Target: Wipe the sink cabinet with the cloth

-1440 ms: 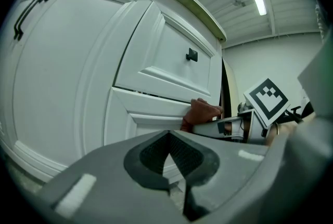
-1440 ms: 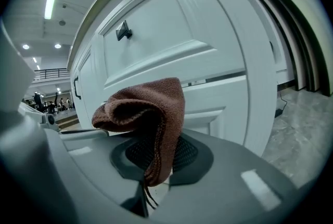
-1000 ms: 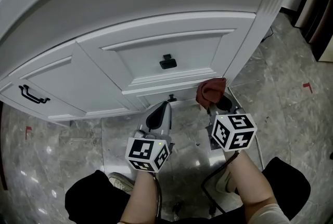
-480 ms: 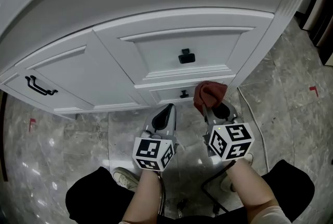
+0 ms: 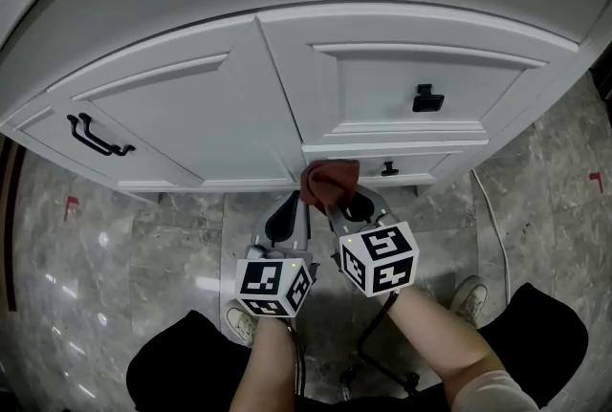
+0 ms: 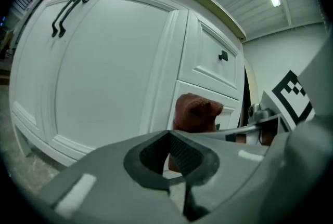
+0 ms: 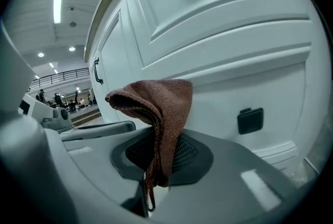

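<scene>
The white sink cabinet [image 5: 220, 114] fills the upper head view, with a door bearing a black bar handle [image 5: 100, 135] and two drawers with black knobs [image 5: 427, 97]. A reddish-brown cloth [image 5: 328, 181] bunches against the bottom rail, by the left end of the lower drawer [image 5: 421, 167]. My right gripper [image 5: 339, 202] is shut on the cloth [image 7: 158, 108], which drapes down over its jaws [image 7: 156, 158]. My left gripper [image 5: 287, 214] sits just left of it, shut and empty [image 6: 170, 137]. From the left gripper view, the cloth [image 6: 195, 112] stands in front of the lower drawer.
Grey marbled floor tiles [image 5: 115, 257] lie below the cabinet. A pale cable [image 5: 481, 209] runs along the floor at right. The person's shoes [image 5: 467, 297] are near the bottom. Red tape marks [image 5: 71, 206] dot the floor.
Both grippers have shifted left along the cabinet front. The cloth went from the right corner post to the left end of the lower drawer.
</scene>
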Demonstrator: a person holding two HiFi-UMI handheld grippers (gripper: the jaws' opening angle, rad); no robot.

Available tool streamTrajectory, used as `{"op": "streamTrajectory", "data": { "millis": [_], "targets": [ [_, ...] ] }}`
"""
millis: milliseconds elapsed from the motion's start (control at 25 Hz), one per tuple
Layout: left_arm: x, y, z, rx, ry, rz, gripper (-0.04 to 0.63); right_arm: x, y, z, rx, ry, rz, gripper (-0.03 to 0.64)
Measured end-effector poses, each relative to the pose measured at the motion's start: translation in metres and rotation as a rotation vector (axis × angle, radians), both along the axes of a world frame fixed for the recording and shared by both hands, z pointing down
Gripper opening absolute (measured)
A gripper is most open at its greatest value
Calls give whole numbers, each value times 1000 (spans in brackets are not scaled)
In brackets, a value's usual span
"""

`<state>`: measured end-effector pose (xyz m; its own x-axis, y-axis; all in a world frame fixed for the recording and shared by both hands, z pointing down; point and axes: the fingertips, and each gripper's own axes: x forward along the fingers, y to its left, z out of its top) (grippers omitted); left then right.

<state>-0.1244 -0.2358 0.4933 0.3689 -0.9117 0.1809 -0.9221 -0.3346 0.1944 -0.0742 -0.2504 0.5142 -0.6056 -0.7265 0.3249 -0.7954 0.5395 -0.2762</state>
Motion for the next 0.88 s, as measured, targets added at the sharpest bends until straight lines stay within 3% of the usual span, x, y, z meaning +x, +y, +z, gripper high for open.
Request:
{"op": "streamTrajectory", "data": {
  "millis": [200,520,880],
  "targets": [
    [-18,1,6,-9,17,-26,0,-16,-11,12,-34,-13,15,78],
    [-6,-3,5,-4,39,-5,0,22,-20,17,-49,9,80,79],
    [15,-4,12,-22,24,31,0,58,-26,32,-139,-75,164,78]
  ]
}}
